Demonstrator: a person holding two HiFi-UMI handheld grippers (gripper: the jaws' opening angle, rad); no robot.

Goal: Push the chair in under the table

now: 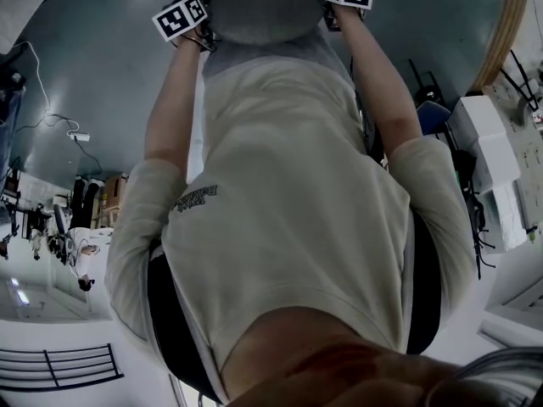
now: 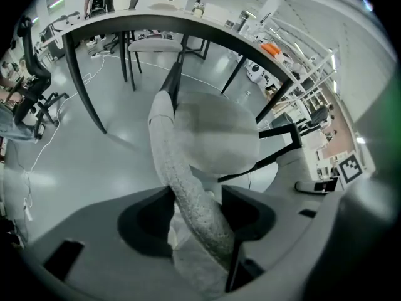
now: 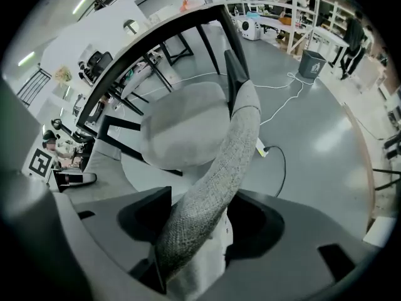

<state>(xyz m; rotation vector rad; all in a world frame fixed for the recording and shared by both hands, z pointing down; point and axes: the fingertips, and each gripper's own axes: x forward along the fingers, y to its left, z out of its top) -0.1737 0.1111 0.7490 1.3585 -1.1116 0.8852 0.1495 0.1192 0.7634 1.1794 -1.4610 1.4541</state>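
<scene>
The left gripper (image 2: 196,190) jaws clamp the chair's backrest (image 2: 164,137).

Pale beige short-sleeved T-shirt (image 1: 288,227) with small dark chest lettering (image 1: 197,197); a dark garment (image 1: 170,320) shows beside its hem. Beyond its sleeves, black-and-white marker cubes (image 1: 181,17) top the grey plastic left gripper (image 2: 197,212) and right gripper (image 3: 198,212).

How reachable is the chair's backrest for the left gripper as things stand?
Probably yes: the left gripper has the grey upholstered backrest between its jaws, which look closed on its top edge, and nothing stands in the way.

Dim, cool overhead light; strong fisheye edge distortion.
</scene>
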